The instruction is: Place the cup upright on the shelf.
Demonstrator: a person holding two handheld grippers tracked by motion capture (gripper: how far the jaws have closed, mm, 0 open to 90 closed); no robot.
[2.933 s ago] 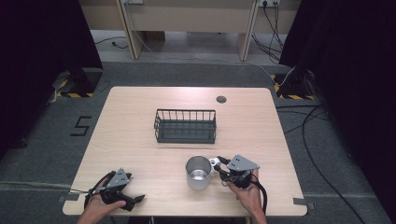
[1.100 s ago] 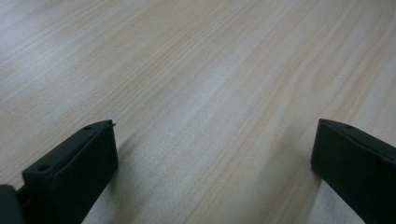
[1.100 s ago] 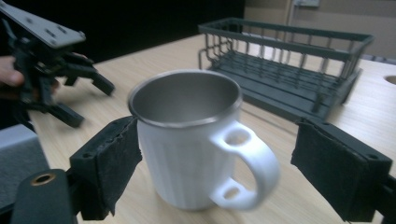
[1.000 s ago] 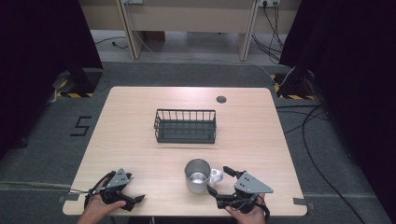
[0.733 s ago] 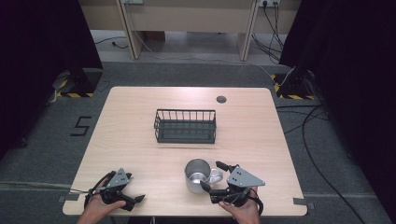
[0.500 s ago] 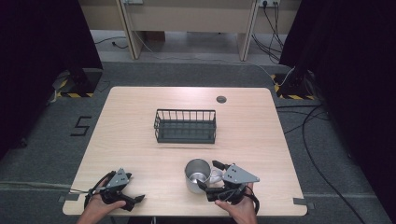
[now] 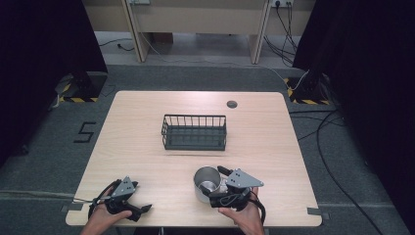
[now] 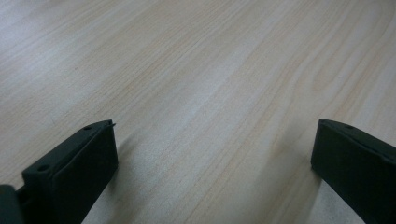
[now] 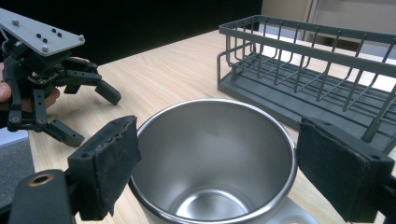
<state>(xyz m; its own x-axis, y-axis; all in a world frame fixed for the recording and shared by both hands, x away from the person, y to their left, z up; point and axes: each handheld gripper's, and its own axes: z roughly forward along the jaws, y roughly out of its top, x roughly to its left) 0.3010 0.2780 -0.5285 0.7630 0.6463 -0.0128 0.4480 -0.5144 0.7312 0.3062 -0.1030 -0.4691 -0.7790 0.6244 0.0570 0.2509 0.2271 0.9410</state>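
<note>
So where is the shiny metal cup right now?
In the high view the shiny steel cup stands upright near the table's front edge, right of centre, in front of the dark wire basket. The right tool has its open jaws on either side of it.

In the high view the counter (image 7: 147, 122) fills the middle of the frame. The rack (image 7: 194, 132) stands at its centre. Below the rack, toward the lower edge, stands the mug (image 7: 207, 183), with the right gripper (image 7: 219, 185) just to its right, one of its jaws on each side of the mug. The left gripper (image 7: 139, 205) lies at the lower left, well apart from the mug. A small round cap (image 7: 232, 104) sits on the counter at upper right of the rack.
</note>
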